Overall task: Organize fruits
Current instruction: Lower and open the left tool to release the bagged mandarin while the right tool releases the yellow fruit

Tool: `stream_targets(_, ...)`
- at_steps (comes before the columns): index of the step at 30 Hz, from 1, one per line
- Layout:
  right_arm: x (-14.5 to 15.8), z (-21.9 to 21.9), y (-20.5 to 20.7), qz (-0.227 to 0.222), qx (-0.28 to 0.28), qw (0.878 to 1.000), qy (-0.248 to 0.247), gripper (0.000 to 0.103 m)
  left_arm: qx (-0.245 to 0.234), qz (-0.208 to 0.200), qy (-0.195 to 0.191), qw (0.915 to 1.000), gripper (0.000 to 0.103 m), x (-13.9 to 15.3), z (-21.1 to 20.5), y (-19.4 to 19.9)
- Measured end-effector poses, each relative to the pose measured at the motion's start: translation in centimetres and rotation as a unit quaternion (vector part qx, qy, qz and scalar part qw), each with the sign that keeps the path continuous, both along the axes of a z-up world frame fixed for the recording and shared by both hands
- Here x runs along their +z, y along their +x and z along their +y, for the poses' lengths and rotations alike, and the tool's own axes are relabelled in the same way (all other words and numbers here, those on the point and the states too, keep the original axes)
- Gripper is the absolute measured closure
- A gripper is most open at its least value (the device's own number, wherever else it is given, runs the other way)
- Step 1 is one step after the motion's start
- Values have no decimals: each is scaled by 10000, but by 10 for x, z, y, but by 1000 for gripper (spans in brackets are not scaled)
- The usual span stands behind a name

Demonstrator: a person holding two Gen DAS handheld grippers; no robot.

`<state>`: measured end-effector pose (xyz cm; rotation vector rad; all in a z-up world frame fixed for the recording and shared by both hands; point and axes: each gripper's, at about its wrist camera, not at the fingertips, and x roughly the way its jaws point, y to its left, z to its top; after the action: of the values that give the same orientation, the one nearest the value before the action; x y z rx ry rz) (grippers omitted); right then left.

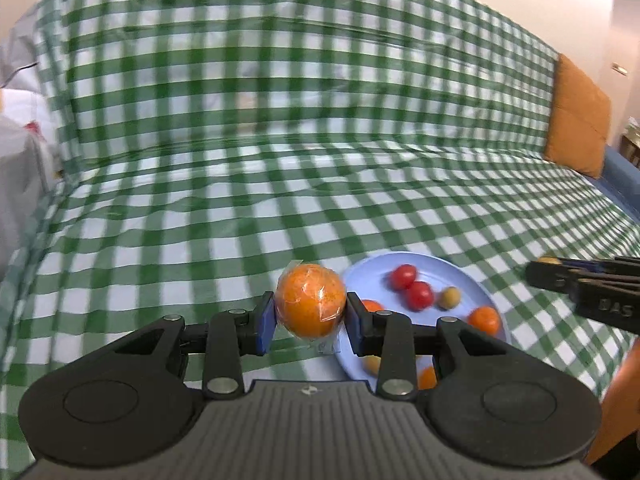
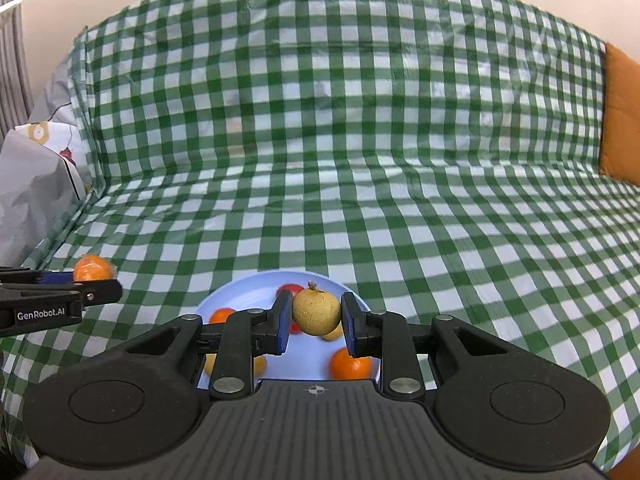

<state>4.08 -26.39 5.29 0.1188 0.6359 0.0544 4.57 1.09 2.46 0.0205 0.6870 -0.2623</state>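
In the left wrist view, the left hand-held gripper (image 1: 310,320) sat at lower centre of the frame, its blue pads (image 1: 265,322) pressed against both sides of a wrapped orange (image 1: 311,300) covered in clear film. The fruit was held clear of the green-and-white checked cloth (image 1: 240,160). Just to the right of it in the frame lay a light blue plate (image 1: 440,268) holding two red cherry tomatoes (image 1: 412,286), a small yellowish-green fruit (image 1: 449,297) and several small oranges (image 1: 485,320), some partly hidden behind the gripper's linkage. An orange cushion (image 1: 578,116) stood at the upper right.

In the right wrist view, the right hand-held gripper (image 2: 316,322) was narrowed around a small tan fruit (image 2: 316,311) with a stub of stem on top, its pads touching both sides. It hung over the plate (image 2: 240,288), which filled the lower centre of that frame behind the fingers. At the left edge the other gripper (image 2: 80,288) appeared with its orange (image 2: 93,268), well apart from the plate's rim. A crumpled grey bag (image 2: 32,196) lay at the far left.
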Motion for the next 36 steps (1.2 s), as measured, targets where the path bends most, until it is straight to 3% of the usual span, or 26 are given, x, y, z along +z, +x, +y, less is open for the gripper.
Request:
stream_targets(9,-11,5,12,350,92,9993,-52,76,-572,-117,3,9983,63,-12,-51,7)
stream_targets(19,-20,14,25,651,27,9977,-179,73,-597,-4,-249,9979,61,-19,-66,28)
stream_targets(21,-21,10,28,683,-61,9976,-98,63,-561,-14,-340,9978,59,-16,-63,29)
stream_targets(22,-21,10,28,683,-91,9976,-69,60,-554,-19,-381,9977,53,-14,-62,29)
stream_targets(24,-21,9,28,667,-121,9977,-71,46,-556,-37,-415,9976,49,-12,-59,27)
stream_targets(27,-20,9,25,575,-115,9982,-142,40,-534,-110,-406,9977,46,-7,-54,22)
stream_targets(36,-5,11,0,62,-76,9993,-356,11,-195,-464,-314,9982,21,17,-25,-15)
